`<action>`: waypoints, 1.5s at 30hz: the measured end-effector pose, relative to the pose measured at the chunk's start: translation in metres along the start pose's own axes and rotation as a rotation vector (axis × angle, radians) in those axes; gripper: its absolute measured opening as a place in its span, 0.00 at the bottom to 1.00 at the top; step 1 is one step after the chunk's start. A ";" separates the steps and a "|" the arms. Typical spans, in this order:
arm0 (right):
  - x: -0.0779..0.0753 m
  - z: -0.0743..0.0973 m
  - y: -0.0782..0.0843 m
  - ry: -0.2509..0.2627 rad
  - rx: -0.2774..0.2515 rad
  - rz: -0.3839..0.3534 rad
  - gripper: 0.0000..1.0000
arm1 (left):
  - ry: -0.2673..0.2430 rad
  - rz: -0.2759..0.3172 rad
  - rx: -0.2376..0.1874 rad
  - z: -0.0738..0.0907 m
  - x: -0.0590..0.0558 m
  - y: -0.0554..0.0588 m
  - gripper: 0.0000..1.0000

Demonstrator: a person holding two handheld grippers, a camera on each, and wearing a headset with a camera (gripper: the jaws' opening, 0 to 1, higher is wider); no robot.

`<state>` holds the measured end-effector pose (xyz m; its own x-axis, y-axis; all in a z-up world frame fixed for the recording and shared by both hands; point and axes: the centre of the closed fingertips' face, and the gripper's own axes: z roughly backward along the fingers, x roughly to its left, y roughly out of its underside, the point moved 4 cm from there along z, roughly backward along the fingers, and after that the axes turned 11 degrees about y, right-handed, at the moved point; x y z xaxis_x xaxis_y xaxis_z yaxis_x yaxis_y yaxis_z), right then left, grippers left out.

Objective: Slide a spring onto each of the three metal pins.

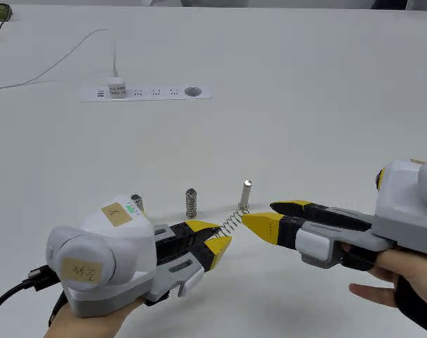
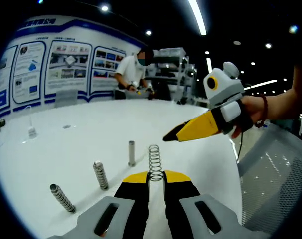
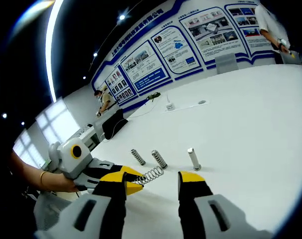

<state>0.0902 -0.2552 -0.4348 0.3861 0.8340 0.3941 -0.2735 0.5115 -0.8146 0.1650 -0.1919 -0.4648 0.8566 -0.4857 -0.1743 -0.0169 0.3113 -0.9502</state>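
One spring pinched in left gripper, near bare pin

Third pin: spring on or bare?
Bare. The pin shows smooth metal; its spring is held in the left gripper.

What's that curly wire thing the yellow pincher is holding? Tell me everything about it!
It is a small spring, a thin shiny metal wire wound in even, open coils. The left gripper pinches one end between its yellow tips, so the spring sticks out in the air above the white table, not yet on anything. Its free end points toward the bare pin. The right gripper, jaws open, sits close to that free end.
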 end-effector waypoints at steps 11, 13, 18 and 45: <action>0.017 -0.008 0.002 -0.071 0.004 -0.097 0.31 | 0.024 -0.007 -0.046 0.012 -0.010 -0.010 0.10; 0.021 -0.009 0.003 -0.093 0.007 -0.125 0.30 | 0.031 -0.010 -0.048 0.014 -0.013 -0.011 0.10; 0.025 -0.010 0.005 -0.119 0.013 -0.174 0.27 | 0.041 -0.014 -0.064 0.018 -0.018 -0.014 0.10; 0.038 -0.011 0.002 -0.176 0.001 -0.168 0.12 | 0.027 -0.018 -0.002 0.020 -0.020 -0.014 0.12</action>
<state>0.1141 -0.2251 -0.4259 0.2670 0.7606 0.5918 -0.2194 0.6459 -0.7312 0.1583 -0.1703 -0.4428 0.8424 -0.5133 -0.1637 -0.0020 0.3009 -0.9537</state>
